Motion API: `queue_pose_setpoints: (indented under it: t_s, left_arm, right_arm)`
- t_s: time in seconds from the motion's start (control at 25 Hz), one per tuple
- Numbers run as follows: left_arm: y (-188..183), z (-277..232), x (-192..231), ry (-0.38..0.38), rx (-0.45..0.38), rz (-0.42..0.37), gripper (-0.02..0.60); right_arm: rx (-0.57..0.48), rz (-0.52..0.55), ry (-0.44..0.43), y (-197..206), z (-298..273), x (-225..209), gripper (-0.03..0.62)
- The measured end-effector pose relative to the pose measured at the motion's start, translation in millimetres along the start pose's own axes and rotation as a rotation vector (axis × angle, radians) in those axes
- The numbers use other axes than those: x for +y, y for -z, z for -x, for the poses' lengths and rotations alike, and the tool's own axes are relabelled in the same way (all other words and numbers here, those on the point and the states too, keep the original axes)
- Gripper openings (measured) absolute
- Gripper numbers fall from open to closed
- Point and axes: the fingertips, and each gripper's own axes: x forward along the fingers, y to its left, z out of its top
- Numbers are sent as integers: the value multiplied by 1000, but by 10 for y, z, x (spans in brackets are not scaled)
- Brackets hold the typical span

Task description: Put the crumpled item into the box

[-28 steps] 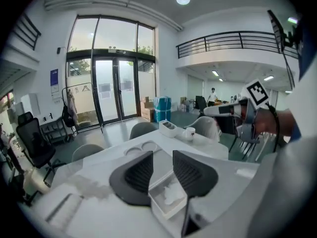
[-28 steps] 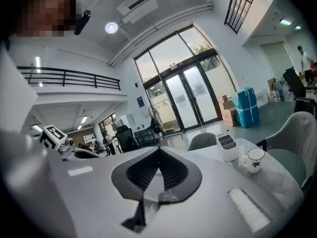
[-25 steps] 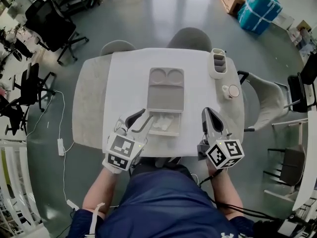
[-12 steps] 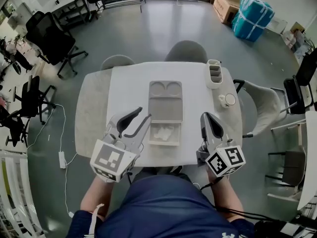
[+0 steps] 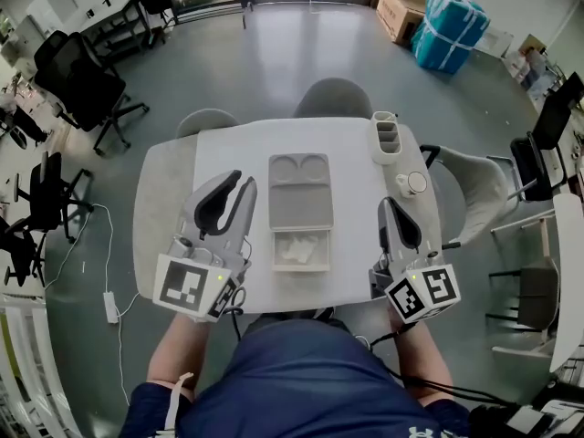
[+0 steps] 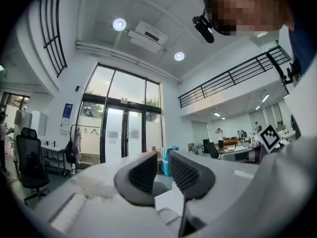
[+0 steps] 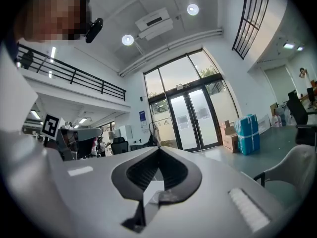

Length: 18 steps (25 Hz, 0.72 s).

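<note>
Table (image 5: 228,153): cup (image 5: 412,183), caddy (image 5: 387,137) R of box (image 5: 300,210)

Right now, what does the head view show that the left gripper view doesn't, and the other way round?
Head view only: the box with the crumpled item in its near compartment. Left gripper view only: the ceiling lights and the railing. Both: the left gripper, whose jaws have just been closing and stand slightly apart with nothing between them, the glass doors and the blue bundle.
</note>
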Motion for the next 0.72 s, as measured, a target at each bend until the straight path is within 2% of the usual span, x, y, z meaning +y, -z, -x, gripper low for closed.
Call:
queue_pose_setpoints:
  t_s: [0.16,0.36,0.72]
  left_arm:
    - [78,-108,153,-18,4,19,78]
    - [79,-235,258,-51,-43,-16,54]
    - [315,-345,209,-45,8,-21,51]
  right_arm:
    - [-21,76,40,-122,-14,-114,2]
    - [-104,306,118,-234,-114,-323,2]
    - [-90,230,91,-120,-204,-357,2]
